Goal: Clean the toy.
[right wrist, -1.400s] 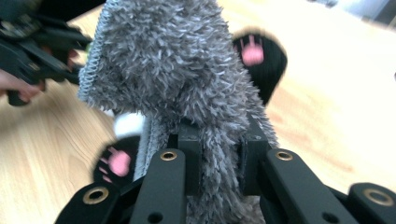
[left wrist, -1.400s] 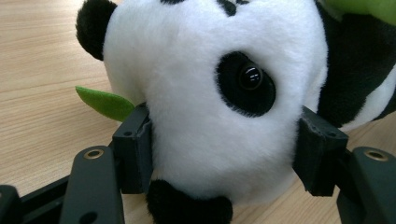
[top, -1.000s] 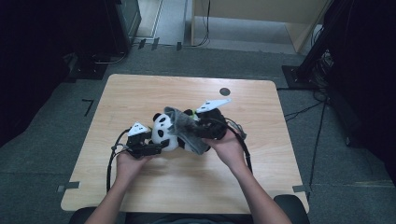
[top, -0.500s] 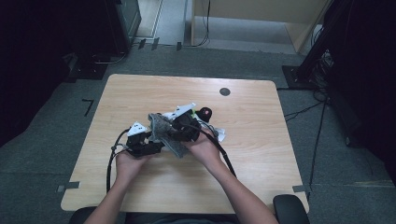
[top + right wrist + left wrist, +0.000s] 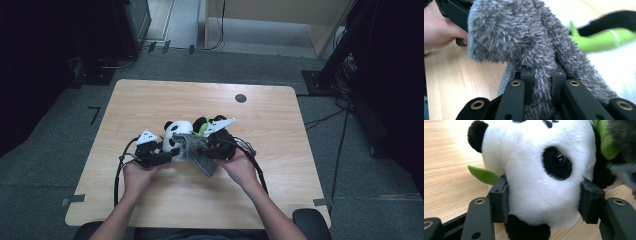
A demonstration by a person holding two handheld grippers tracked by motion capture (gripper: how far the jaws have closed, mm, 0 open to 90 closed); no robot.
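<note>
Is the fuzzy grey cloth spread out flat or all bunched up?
Bunched up. The grey cloth hangs in thick folds, pinched in the right gripper, and drapes against the toy panda.

High view: tabletop point(image 5: 150, 100) evenly lit from overhead, soft short shadows, no glare; surrounding floor point(image 5: 50, 190) dim, room edges go near black. Image slightly soft, mild wide-angle bend at the corners. Left gripper view: bright and sharp on the panda plush point(image 5: 536, 170), white fur near clipping up top, wood behind it washed out. Right gripper view: grey cloth point(image 5: 519, 40) crisp, background blurred, white area at right blown out.
</note>
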